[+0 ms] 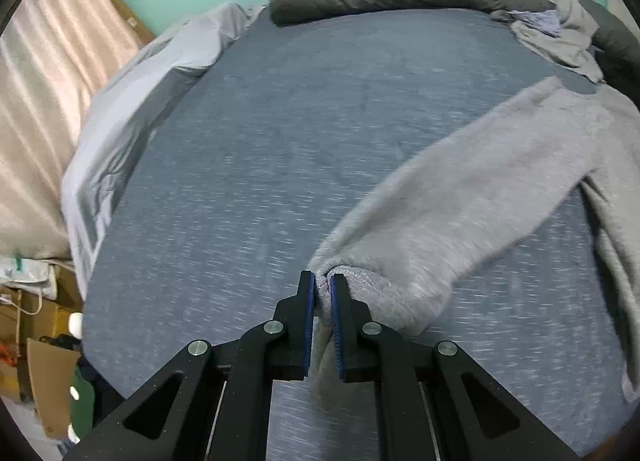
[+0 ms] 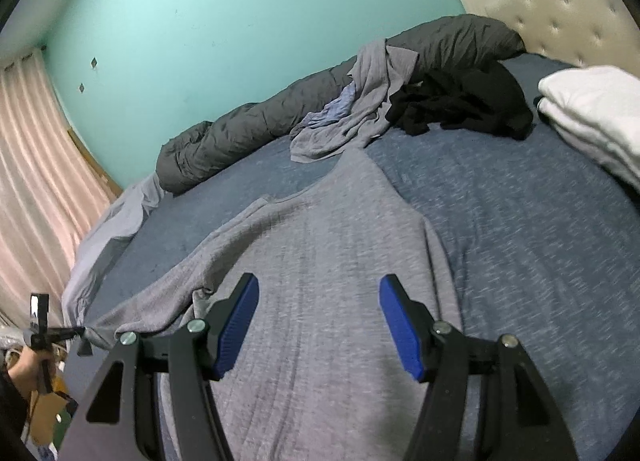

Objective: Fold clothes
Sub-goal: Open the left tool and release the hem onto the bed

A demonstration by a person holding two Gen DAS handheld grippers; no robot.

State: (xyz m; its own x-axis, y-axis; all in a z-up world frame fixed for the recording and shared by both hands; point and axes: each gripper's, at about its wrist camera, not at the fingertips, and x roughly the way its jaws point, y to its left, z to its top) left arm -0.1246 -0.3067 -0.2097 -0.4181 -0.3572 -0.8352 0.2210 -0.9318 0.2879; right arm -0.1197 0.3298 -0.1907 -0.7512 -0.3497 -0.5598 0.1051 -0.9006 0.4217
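Left tongs (image 1: 323, 281) clamp the sweater (image 2: 320, 261) cuff; right tongs (image 2: 319, 293) apart, rumpled clothes (image 2: 360, 109) beyond

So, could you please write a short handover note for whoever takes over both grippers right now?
Left gripper: shut on the cuff of the grey sweater, sleeve pulled out to the sweater's left.
Right gripper: open, empty, hovering over the sweater's body.
Sweater lies spread flat on the blue bed; folded white items sit at the bed's right edge.
Done: sweater laid out.
Left: fold sleeves in, fold body, then the unfolded pile.
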